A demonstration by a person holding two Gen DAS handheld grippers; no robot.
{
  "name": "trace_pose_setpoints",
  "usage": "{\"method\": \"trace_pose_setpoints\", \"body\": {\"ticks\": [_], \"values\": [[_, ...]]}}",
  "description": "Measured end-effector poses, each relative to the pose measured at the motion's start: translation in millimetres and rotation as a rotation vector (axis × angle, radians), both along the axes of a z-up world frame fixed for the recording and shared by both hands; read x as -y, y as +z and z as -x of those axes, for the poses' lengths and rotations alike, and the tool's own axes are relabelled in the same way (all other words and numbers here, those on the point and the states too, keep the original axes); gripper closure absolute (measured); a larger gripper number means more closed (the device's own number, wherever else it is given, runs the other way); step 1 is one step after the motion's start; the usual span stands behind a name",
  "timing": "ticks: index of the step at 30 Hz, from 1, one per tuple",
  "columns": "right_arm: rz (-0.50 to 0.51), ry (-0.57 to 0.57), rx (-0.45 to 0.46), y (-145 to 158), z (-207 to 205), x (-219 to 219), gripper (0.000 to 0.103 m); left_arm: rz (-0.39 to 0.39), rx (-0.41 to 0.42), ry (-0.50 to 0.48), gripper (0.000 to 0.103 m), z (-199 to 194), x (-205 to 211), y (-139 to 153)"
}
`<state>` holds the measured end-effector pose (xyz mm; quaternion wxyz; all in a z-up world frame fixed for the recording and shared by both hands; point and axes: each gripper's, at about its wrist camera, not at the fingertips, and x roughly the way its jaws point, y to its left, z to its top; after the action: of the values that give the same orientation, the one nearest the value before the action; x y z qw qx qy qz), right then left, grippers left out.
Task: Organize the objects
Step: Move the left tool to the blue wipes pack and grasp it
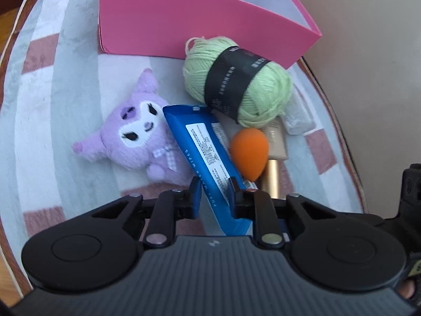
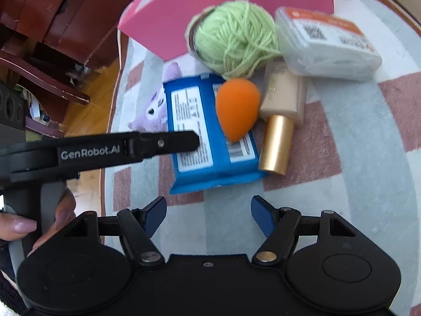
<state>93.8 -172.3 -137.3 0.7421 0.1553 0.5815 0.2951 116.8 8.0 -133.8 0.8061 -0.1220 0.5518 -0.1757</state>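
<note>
My left gripper (image 1: 213, 189) is shut on the near end of a blue wipes pack (image 1: 202, 144), which also shows in the right wrist view (image 2: 210, 131). An orange sponge (image 1: 250, 152) leans on the pack's right side (image 2: 236, 108). A purple plush toy (image 1: 136, 134) lies left of the pack. A green yarn ball (image 1: 236, 81) sits behind it, in front of a pink box (image 1: 184, 23). A foundation bottle with a gold cap (image 2: 279, 131) lies right of the pack. My right gripper (image 2: 208, 216) is open and empty, just short of the pack.
A white wrapped packet (image 2: 329, 44) lies at the right behind the bottle. Everything rests on a checked grey, white and pink cloth (image 2: 355, 184) over a round table. Dark wooden furniture (image 2: 52, 13) stands beyond the table's left edge.
</note>
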Motion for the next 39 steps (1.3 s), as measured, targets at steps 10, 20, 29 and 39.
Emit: {"method": "trace_pose_setpoints", "body": {"ticks": [10, 20, 29, 39], "values": [[-0.027, 0.034, -0.014, 13.6, 7.8, 31.4, 0.020, 0.173, -0.231, -0.019, 0.088, 26.3, 4.0, -13.9], [-0.005, -0.023, -0.113, -7.4, 8.9, 39.7, 0.019, -0.093, -0.047, -0.034, 0.064, 26.5, -13.8, 16.2], [0.061, -0.037, -0.041, 0.6, 11.8, 22.2, 0.059, -0.169, 0.022, -0.071, 0.063, 5.6, -3.4, -19.3], [0.157, -0.060, 0.054, 9.6, 9.1, 31.4, 0.085, -0.073, -0.109, -0.159, 0.077, 29.2, 21.0, -28.3]]}}
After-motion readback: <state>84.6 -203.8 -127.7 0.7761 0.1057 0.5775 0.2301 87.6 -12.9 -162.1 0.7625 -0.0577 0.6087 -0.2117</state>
